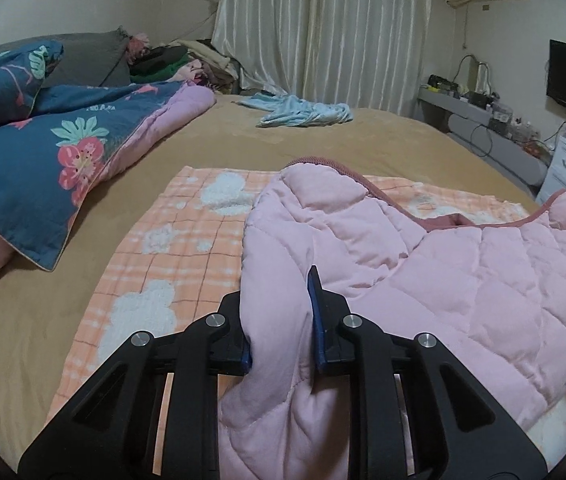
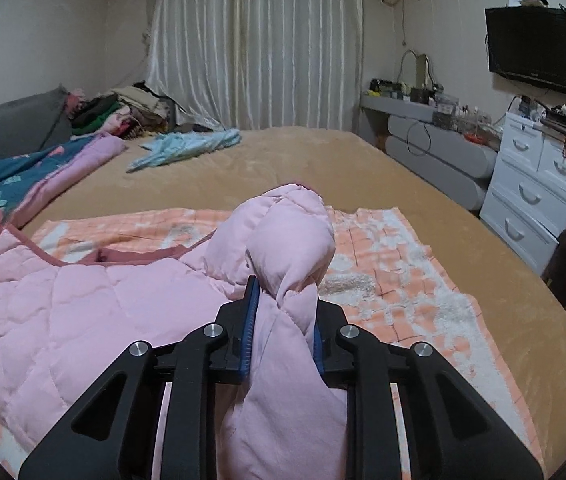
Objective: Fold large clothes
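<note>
step: both claws gripping pink quilted jacket [image 1: 423, 264] — left gripper [image 1: 279, 320], right gripper [image 2: 285, 324] clenched on bunched fabric | next: carrying the fold toward 12 o'clock — keeping edges level

Black fingers [image 1: 317, 312], blue pads [image 2: 251, 320], silver screws

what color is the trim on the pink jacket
Dusty rose, darker than the jacket; the trim shows best in the left wrist view.

A tan-covered bed [image 2: 323, 168] is carrying an orange checked blanket [image 2: 383, 264], a floral quilt [image 1: 43, 152] and a light-blue garment [image 2: 187, 146]
</note>
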A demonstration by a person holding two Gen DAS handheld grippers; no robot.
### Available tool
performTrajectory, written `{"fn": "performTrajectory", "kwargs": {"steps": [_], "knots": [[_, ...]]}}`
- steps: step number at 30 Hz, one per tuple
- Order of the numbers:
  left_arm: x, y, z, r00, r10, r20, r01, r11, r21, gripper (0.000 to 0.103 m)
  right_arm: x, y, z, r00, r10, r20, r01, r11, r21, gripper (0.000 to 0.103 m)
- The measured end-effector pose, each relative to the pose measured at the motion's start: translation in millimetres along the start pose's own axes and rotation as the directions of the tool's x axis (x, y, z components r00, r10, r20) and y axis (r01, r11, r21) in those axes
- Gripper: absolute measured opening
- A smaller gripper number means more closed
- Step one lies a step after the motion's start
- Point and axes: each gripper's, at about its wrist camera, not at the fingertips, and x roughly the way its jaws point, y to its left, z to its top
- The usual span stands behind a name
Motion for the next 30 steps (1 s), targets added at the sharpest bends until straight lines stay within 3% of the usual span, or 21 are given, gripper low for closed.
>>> {"fn": "performTrajectory", "kwargs": {"steps": [15, 26, 30], "knots": [[56, 9, -11, 0.992, 0.039, -0.122, -0.044, 0.998, -0.034, 0.015, 99, -5, -35, 0.980, -0.060, -0.189, 0.067, 0.997, 0.028, 0.022], [64, 11, -15, 0.989, 0.039, -0.144, -0.045, 0.998, -0.039, 0.016, 121, -5, -45, 0.970, -0.061, -0.234, 0.071, 0.997, 0.032, 0.027], [64, 11, -14, 0.987, 0.045, -0.153, -0.050, 0.998, -0.028, 0.017, 118, -7, -44, 0.964, -0.063, -0.257, 0.078, 0.996, 0.051, 0.034]]}}
